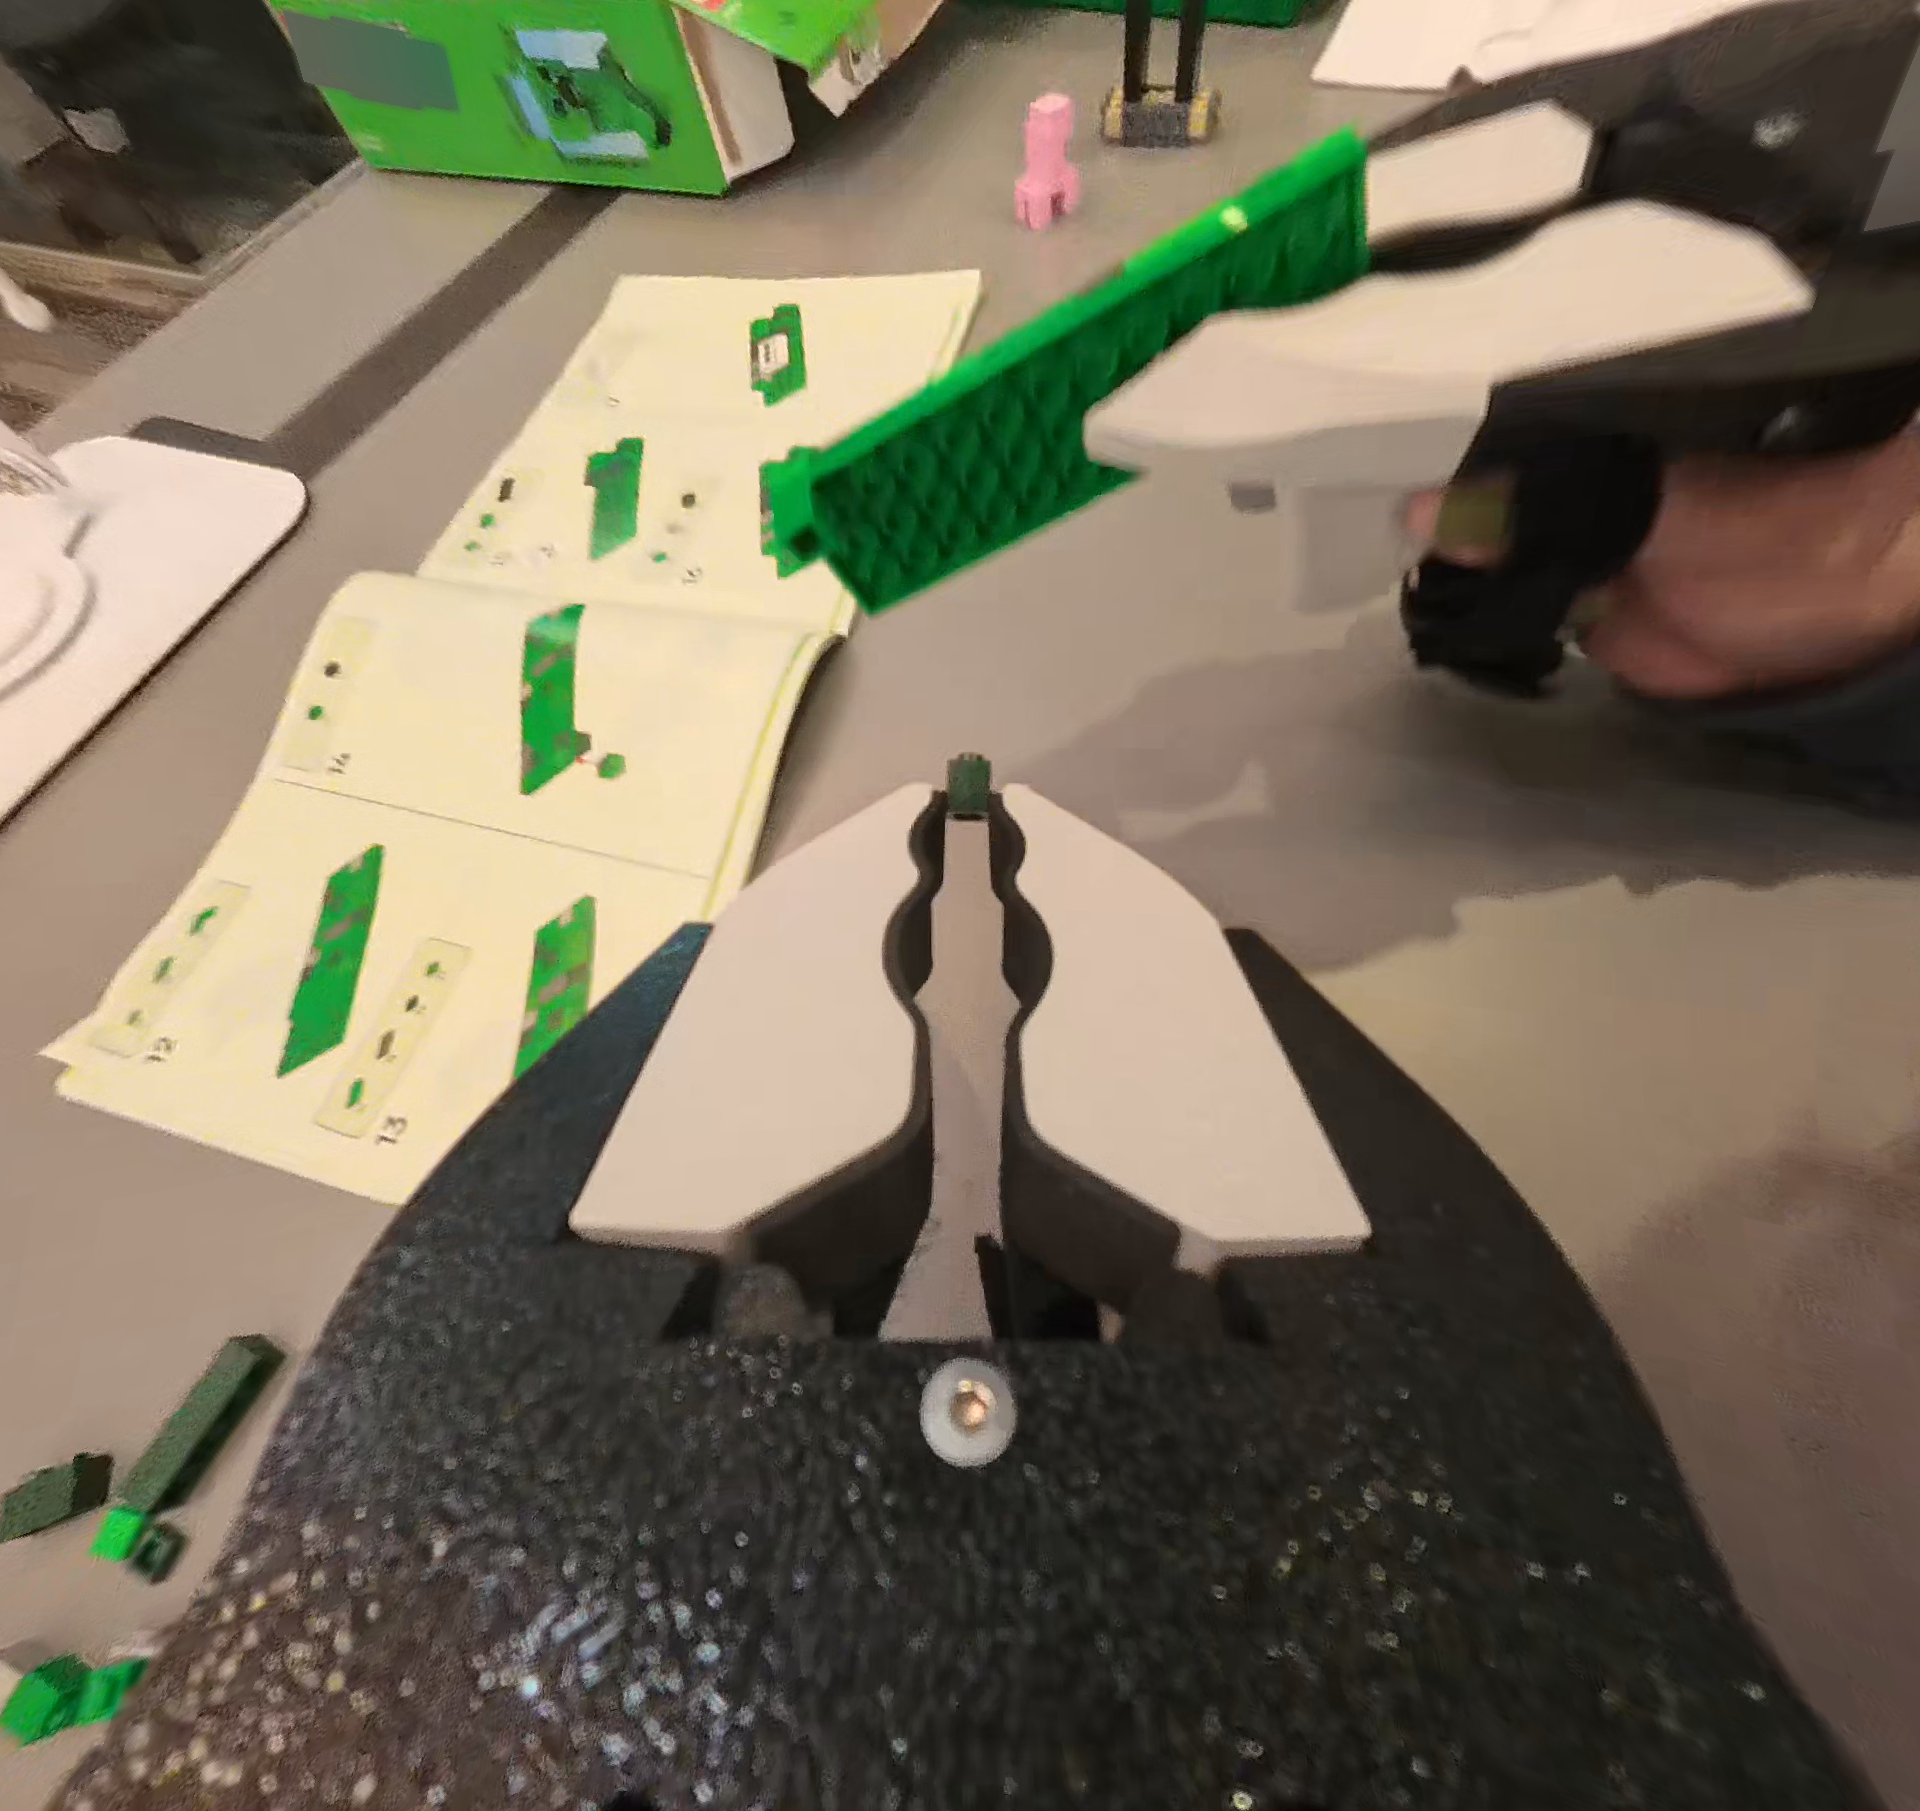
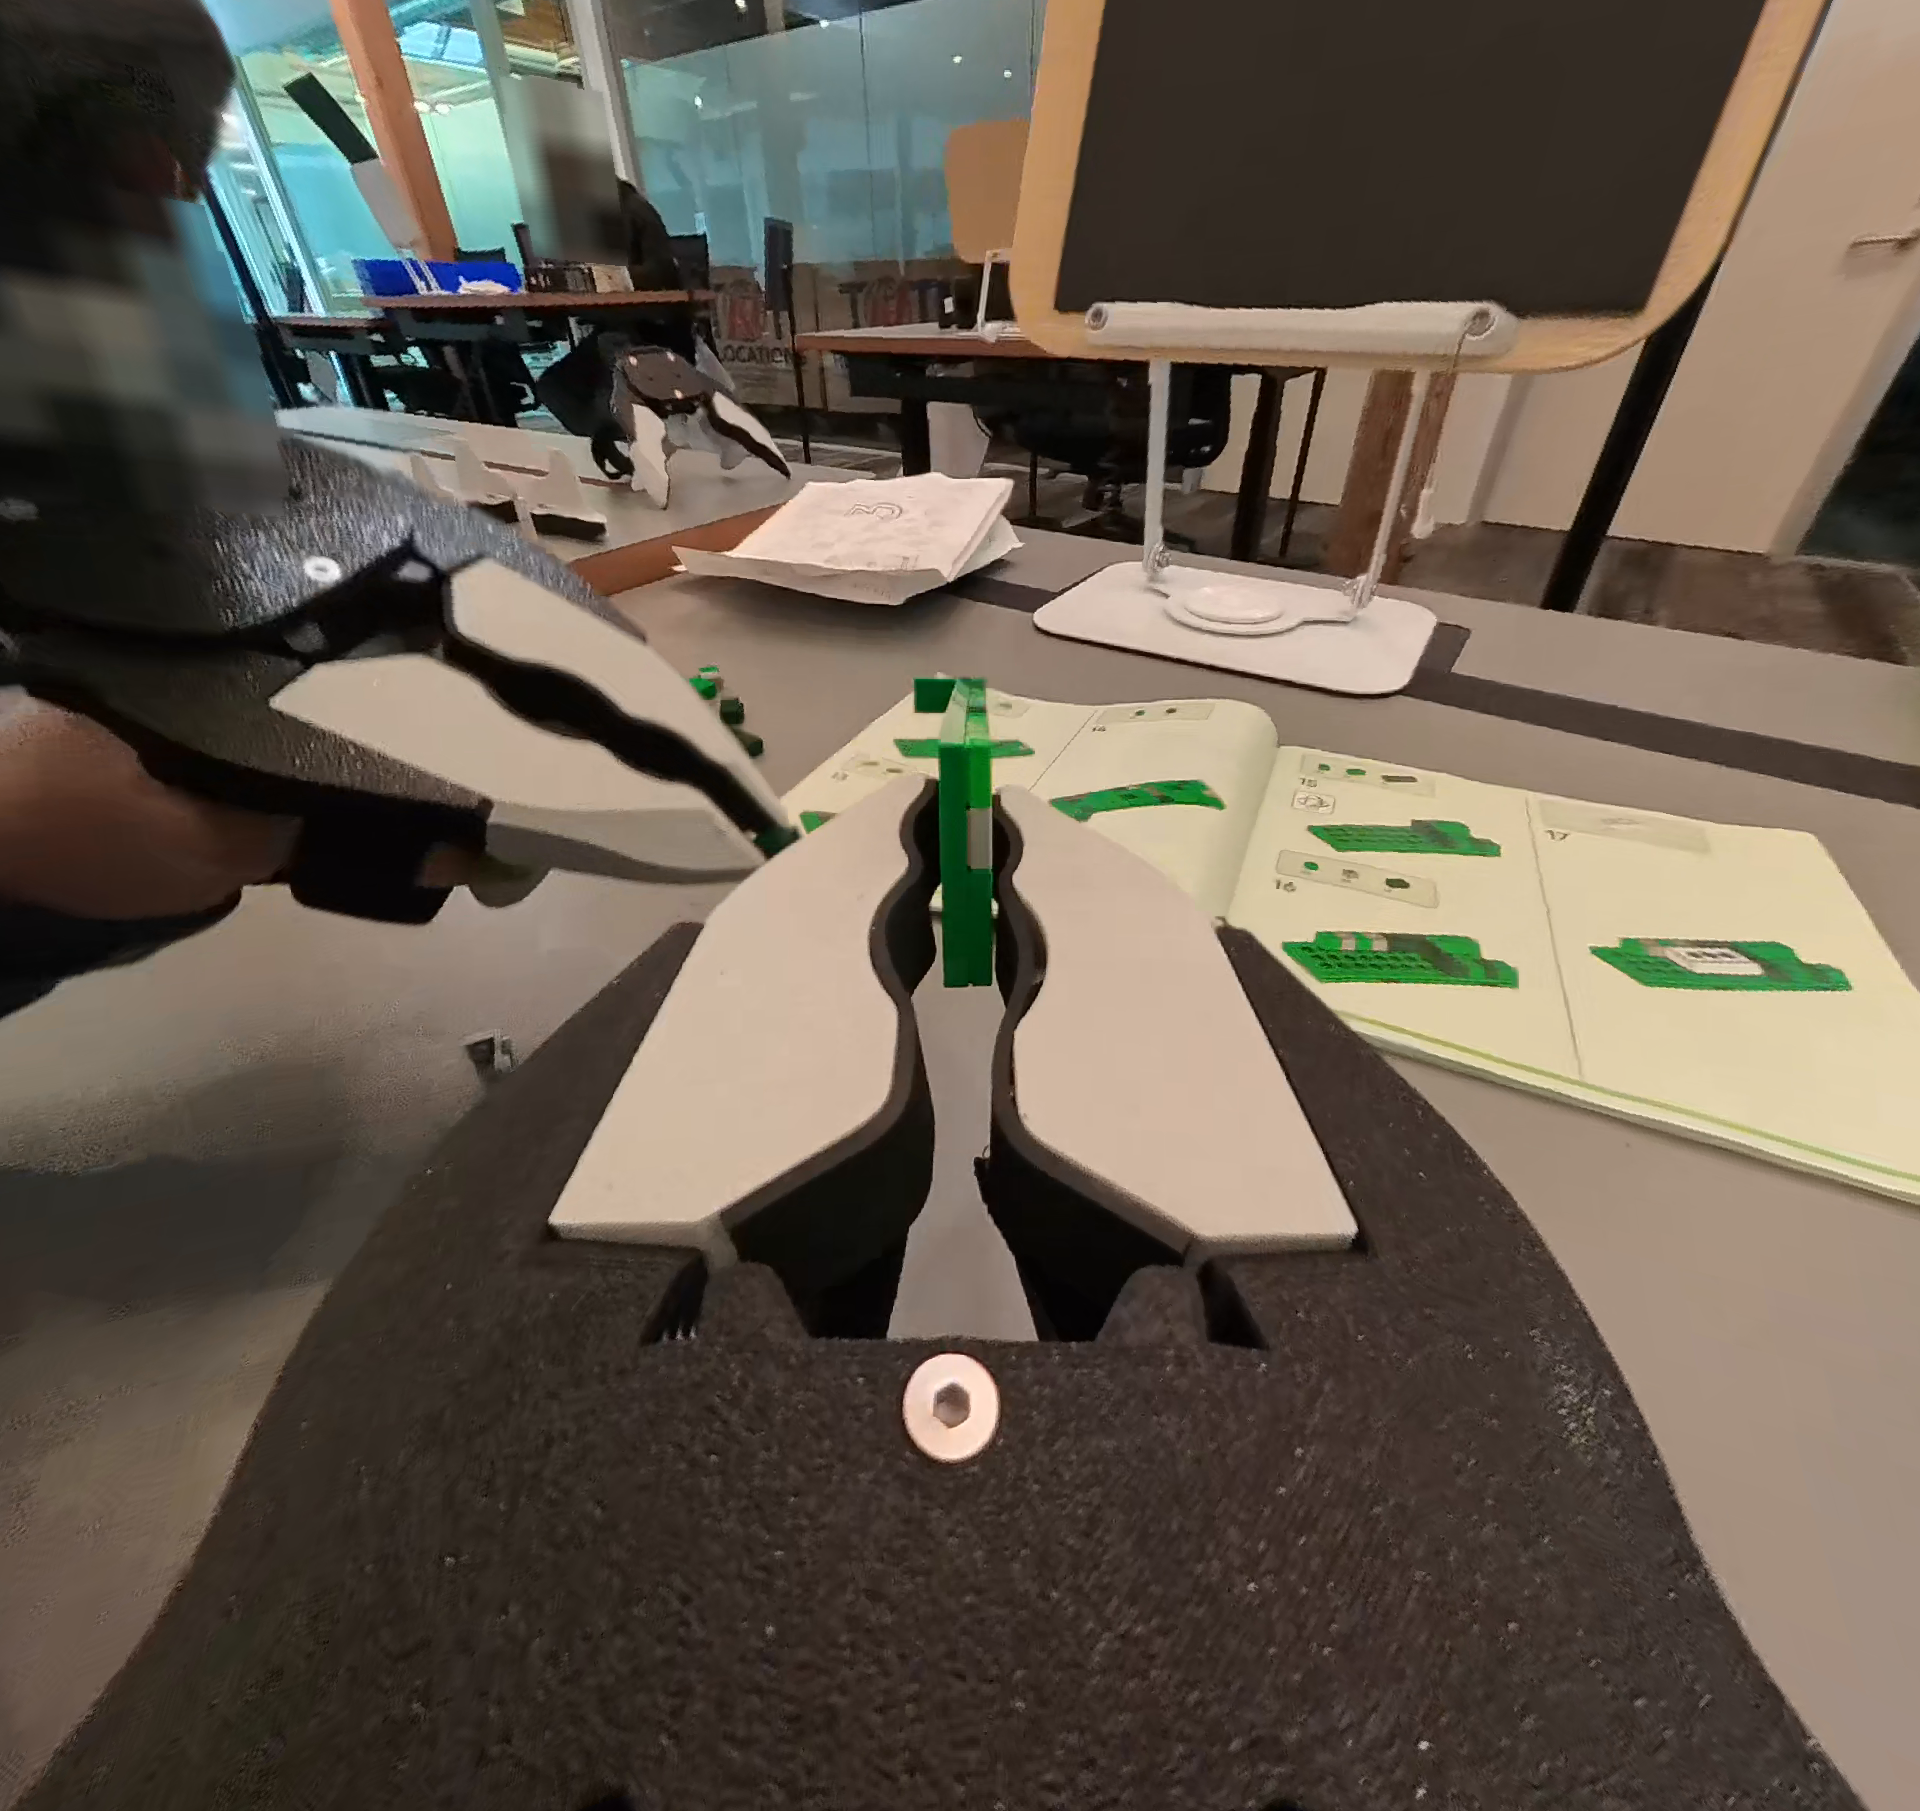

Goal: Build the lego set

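Note:
My left gripper [image 1: 971,793] is shut on a small dark green piece [image 1: 970,787] at its fingertips, above the grey table. My right gripper [image 2: 961,826] is shut on a long green plate [image 2: 964,878], held on edge in the air. In the left wrist view the green plate [image 1: 1049,390] shows its underside, with the right gripper [image 1: 1247,307] clamping it from the right. In the right wrist view the left gripper [image 2: 774,839] comes in from the left, its tip with the small green piece [image 2: 777,839] close beside the right gripper's left finger.
An open instruction booklet [image 1: 540,722] lies on the table, also in the right wrist view [image 2: 1455,888]. Loose green bricks [image 1: 156,1429] lie at the near left. A green box [image 1: 582,68], a pink figure [image 1: 1047,159], a black-legged build [image 1: 1164,47] and a lamp base [image 2: 1236,618] stand farther back. Left tips to right tips: about 7 centimeters.

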Motion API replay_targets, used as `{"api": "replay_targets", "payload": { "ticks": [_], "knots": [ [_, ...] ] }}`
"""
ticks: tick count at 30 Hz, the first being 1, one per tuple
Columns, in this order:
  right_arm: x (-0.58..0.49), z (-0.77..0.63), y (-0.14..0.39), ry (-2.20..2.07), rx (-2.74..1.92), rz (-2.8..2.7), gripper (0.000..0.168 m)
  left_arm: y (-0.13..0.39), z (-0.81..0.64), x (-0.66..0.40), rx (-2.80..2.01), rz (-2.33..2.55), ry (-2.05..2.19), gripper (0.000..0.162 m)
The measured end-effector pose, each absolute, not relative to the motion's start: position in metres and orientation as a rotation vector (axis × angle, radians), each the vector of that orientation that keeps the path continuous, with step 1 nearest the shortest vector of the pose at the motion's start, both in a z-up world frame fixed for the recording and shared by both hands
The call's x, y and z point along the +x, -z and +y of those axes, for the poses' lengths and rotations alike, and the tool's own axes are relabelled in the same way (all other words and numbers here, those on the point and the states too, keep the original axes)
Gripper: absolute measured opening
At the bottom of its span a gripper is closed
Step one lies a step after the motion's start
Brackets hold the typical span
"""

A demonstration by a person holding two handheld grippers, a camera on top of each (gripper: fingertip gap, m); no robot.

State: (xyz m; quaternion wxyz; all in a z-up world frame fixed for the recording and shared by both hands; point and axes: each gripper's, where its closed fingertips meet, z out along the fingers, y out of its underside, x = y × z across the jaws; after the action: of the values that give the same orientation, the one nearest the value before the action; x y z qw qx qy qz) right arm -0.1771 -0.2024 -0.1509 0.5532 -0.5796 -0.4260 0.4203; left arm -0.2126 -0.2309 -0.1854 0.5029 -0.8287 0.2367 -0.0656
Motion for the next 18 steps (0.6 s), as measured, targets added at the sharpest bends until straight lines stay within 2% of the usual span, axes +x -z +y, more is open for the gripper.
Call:
{"api": "replay_targets", "payload": {
  "ticks": [9,18],
  "knots": [
    [-0.179,-0.201,0.155,-1.082,-1.42,-0.985,0.006,0.169,-0.225,-0.219,-1.962,0.543,0.099,0.007],
    [-0.173,-0.219,0.125,-0.827,-1.124,-0.987,0.006,0.134,-0.22,-0.212,-1.746,0.464,0.079,0.007]
  ]
}}
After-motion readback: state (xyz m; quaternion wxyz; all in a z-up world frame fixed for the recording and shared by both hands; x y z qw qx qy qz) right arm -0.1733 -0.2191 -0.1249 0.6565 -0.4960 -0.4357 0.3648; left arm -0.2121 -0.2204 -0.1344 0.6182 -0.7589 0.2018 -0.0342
